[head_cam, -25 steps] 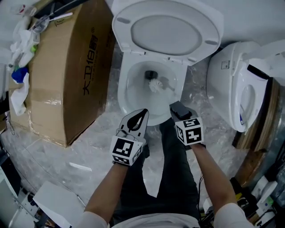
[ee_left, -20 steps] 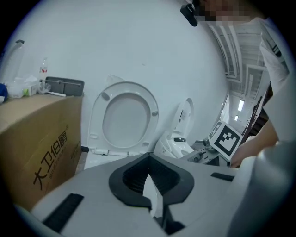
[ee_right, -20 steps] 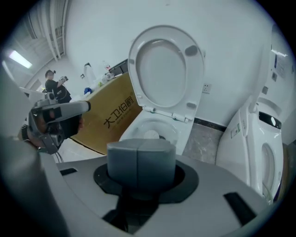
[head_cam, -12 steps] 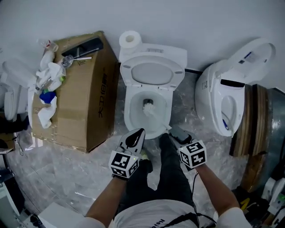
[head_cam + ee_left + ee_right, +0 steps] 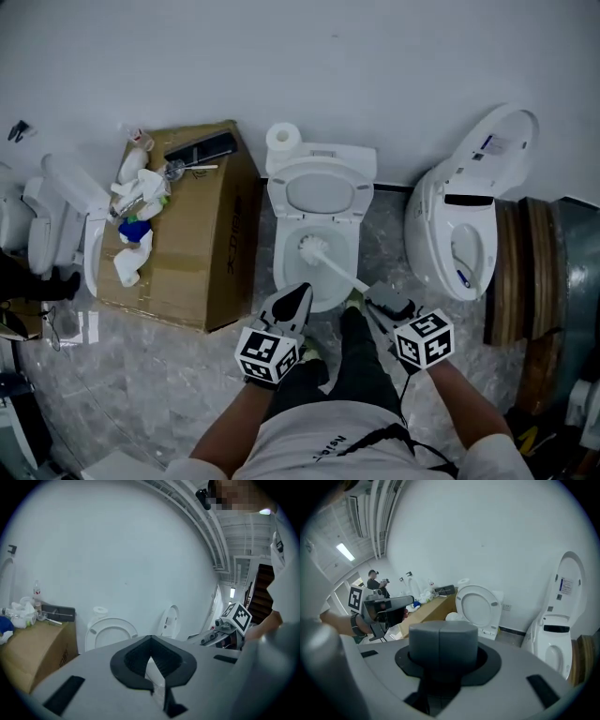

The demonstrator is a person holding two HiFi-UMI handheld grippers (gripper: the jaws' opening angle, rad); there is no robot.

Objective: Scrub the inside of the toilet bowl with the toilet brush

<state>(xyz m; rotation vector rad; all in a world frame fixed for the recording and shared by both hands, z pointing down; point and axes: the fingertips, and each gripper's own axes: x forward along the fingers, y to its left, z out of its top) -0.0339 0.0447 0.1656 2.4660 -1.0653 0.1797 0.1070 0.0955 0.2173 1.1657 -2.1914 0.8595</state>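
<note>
The white toilet (image 5: pixel 281 246) stands against the wall with its lid (image 5: pixel 321 196) raised. The brush's white head (image 5: pixel 312 247) is inside the bowl, and its thin handle (image 5: pixel 349 276) slants back to my right gripper (image 5: pixel 382 301). That gripper is shut on the handle's grey end (image 5: pixel 443 643), which fills its jaws in the right gripper view. My left gripper (image 5: pixel 290 304) hovers at the bowl's front rim, shut with nothing in it; its tips meet in the left gripper view (image 5: pixel 150 638). The raised lid (image 5: pixel 110 632) shows beyond them.
A cardboard box (image 5: pixel 202 246) with rubbish on top stands left of the toilet. A paper roll (image 5: pixel 283 137) sits on the tank. A second toilet (image 5: pixel 459 234) and wooden boards (image 5: pixel 527 272) stand at the right. My legs (image 5: pixel 356 370) are in front of the bowl.
The head view has pulled back, so the toilet looks smaller and farther. Both grippers have drawn back from the bowl, and the brush head now lies nearer the bowl's middle.
</note>
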